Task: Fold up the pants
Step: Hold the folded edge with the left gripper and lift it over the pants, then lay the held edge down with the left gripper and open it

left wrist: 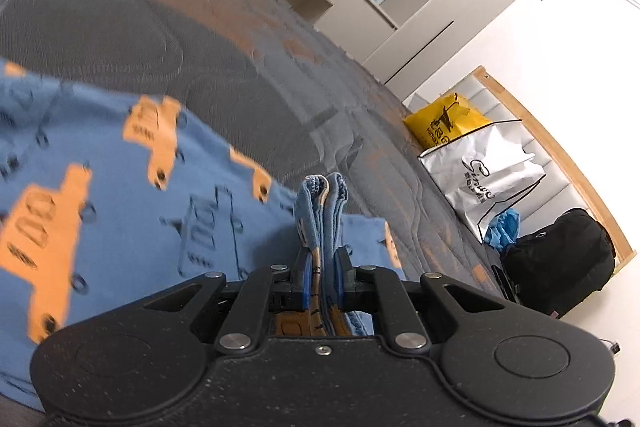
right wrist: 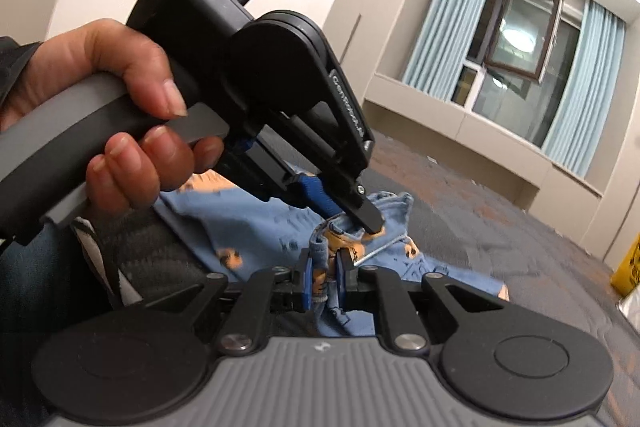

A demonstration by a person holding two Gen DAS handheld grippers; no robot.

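Observation:
The pants point(left wrist: 120, 195) are blue with orange car prints and lie on a grey and orange patterned mattress point(left wrist: 200, 39). My left gripper point(left wrist: 323, 267) is shut on a bunched edge of the pants, which sticks up between its fingers. My right gripper point(right wrist: 324, 267) is shut on another bunched part of the pants point(right wrist: 256, 219). In the right wrist view the left gripper point(right wrist: 352, 219) shows just ahead, held by a hand, pinching the cloth close beside the right one.
A yellow bag point(left wrist: 448, 119), a white shopping bag point(left wrist: 488, 175) and a black backpack point(left wrist: 560, 259) stand beside the mattress by the wall. A window with pale blue curtains point(right wrist: 516, 39) is beyond the mattress.

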